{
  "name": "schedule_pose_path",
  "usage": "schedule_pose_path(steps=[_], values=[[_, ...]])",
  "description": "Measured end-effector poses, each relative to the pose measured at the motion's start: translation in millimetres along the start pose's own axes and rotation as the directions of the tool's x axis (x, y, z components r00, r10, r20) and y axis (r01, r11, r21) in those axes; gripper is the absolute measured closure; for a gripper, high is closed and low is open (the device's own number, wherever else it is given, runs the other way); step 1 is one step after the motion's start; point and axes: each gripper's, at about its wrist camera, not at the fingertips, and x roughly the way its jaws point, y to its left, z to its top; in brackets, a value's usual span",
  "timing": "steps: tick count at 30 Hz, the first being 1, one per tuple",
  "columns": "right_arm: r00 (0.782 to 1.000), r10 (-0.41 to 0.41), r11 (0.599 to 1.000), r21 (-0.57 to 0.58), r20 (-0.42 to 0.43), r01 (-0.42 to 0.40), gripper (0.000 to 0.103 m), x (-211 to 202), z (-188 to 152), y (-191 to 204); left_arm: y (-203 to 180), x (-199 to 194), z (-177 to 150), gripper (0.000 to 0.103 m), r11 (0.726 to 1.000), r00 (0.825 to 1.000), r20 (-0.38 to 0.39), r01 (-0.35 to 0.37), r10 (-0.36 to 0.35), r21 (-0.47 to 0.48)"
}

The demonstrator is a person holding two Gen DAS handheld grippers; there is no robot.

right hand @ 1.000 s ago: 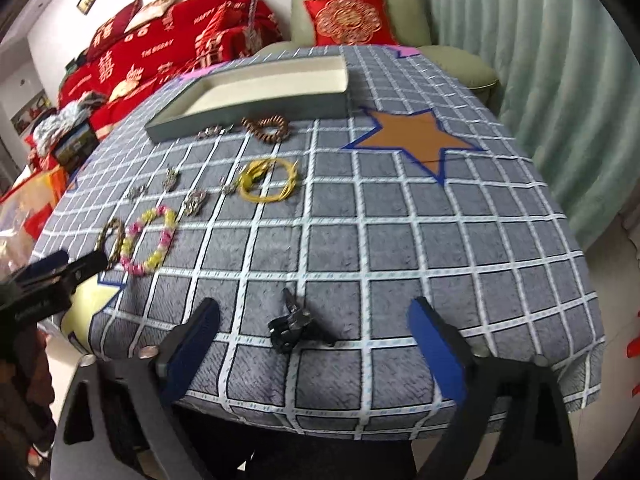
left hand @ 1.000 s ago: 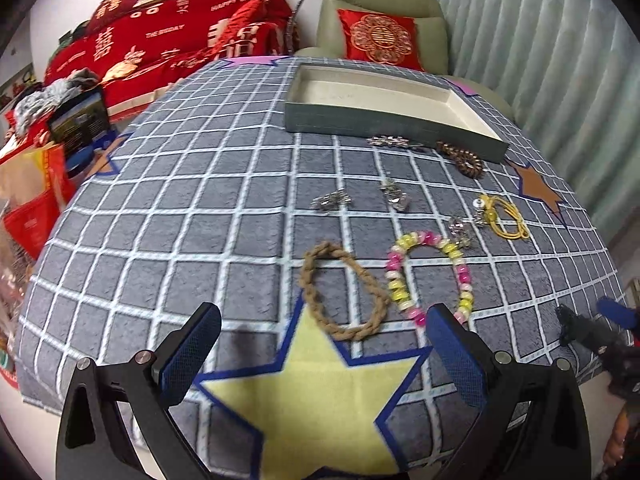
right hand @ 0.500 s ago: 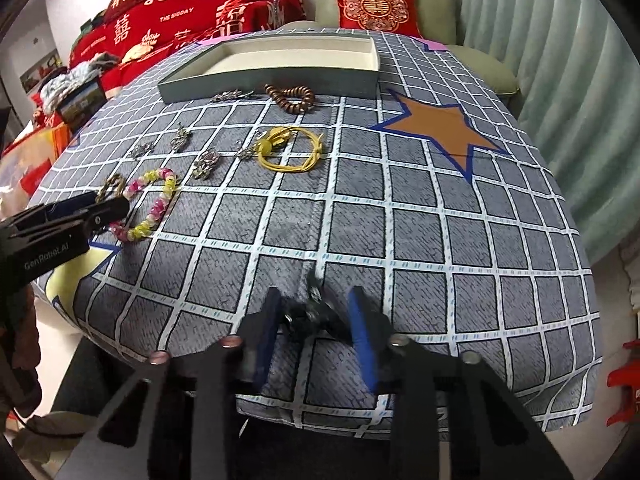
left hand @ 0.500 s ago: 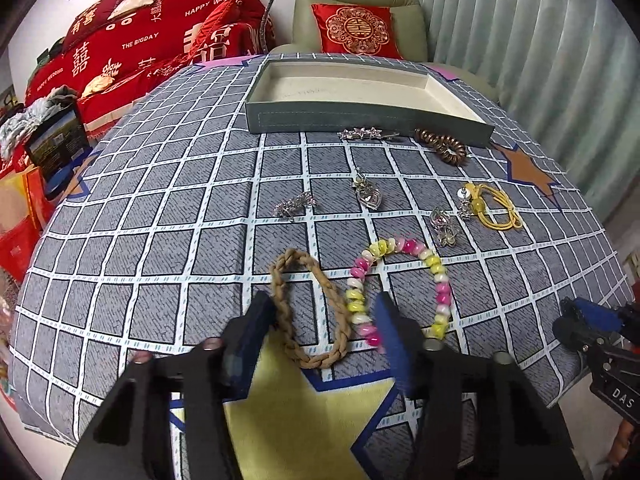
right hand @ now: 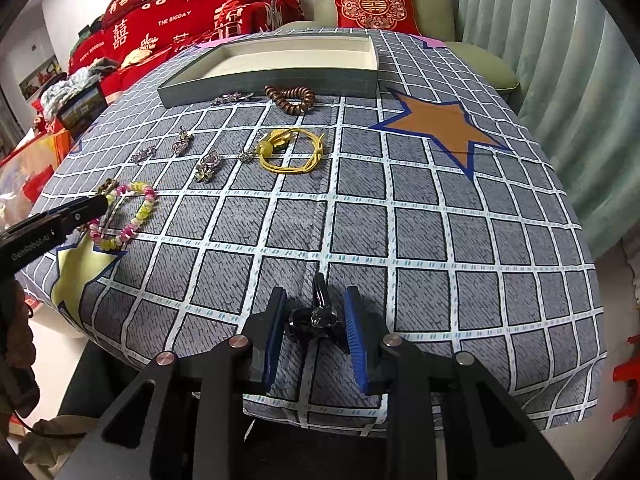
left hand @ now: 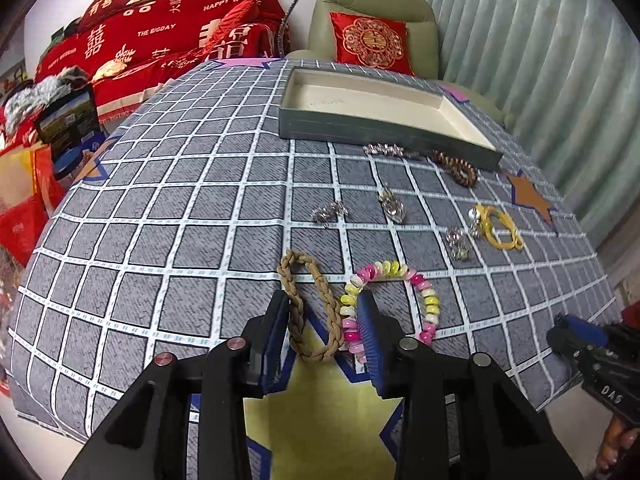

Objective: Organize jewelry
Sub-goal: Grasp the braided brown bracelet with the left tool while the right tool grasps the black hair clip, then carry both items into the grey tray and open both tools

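1. Both sets of jaws, wide a second ago, have narrowed and are closing around a piece each.
2. On the left, the left gripper (left hand: 324, 336) straddles the braided tan bracelet (left hand: 310, 308), which lies squeezed into a narrow loop between the pads, ready, I judge, for lifting; the pink and yellow bead bracelet (left hand: 394, 300) lies just outside the right pad.
3. Further back, the empty tray (left hand: 384, 130) waits, with brooches and the yellow cord bracelet (left hand: 498, 228) loose before it.
4. On the right, the right gripper (right hand: 314, 318) brackets the black hair clip (right hand: 318, 314) near the table's edge; contact is unclear.
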Motion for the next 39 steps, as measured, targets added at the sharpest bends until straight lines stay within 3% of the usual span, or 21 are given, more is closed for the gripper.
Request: schedule_pose_path(steps=[3, 5, 12, 14, 15, 18, 28, 39], values=[[1.0, 0.001, 1.0, 0.001, 0.0, -0.001, 0.071, -0.3, 0.0, -0.7, 7.7, -1.5, 3.5, 0.056, 0.999, 1.0, 0.006, 0.004, -0.004, -0.032], [1.0, 0.001, 1.0, 0.002, 0.0, -0.001, 0.071, -0.2, -0.2, -0.7, 11.7, 1.9, 5.5, 0.046, 0.999, 1.0, 0.0, -0.017, 0.017, -0.044], [1.0, 0.003, 1.0, 0.002, 0.0, -0.003, 0.071, -0.2, 0.1, -1.4, 17.3, 17.9, 12.0, 0.046, 0.997, 0.997, -0.031, -0.07, 0.069, -0.025], [1.0, 0.003, 1.0, 0.004, 0.0, -0.003, 0.071, -0.2, 0.0, -1.1, 15.9, 17.8, 11.8, 0.051, 0.997, 0.997, -0.031, -0.074, 0.073, -0.009], [1.0, 0.004, 1.0, 0.004, 0.0, -0.004, 0.071, -0.2, 0.3, -1.3, 15.7, 17.9, 11.2, 0.07, 0.997, 0.997, -0.031, -0.073, 0.073, 0.001], [1.0, 0.003, 1.0, 0.001, 0.0, -0.003, 0.075, 0.0, 0.6, -1.1, 17.2, 16.8, 9.5, 0.087, 0.997, 0.997, -0.023, -0.072, 0.073, 0.02], [0.999, 0.053, 0.998, 0.015, 0.01, -0.053, 0.078, -3.7, 12.0, 2.7, 19.0, -0.1, 16.4, 0.087, 1.0, 1.0, 0.011, 0.014, -0.014, -0.028], [0.983, 0.172, 0.981, 0.083, 0.065, -0.177, 0.078, -18.4, 65.7, -14.7, 11.5, -29.9, 61.8, 0.087, 0.995, 0.992, 0.093, 0.089, -0.086, -0.033]])
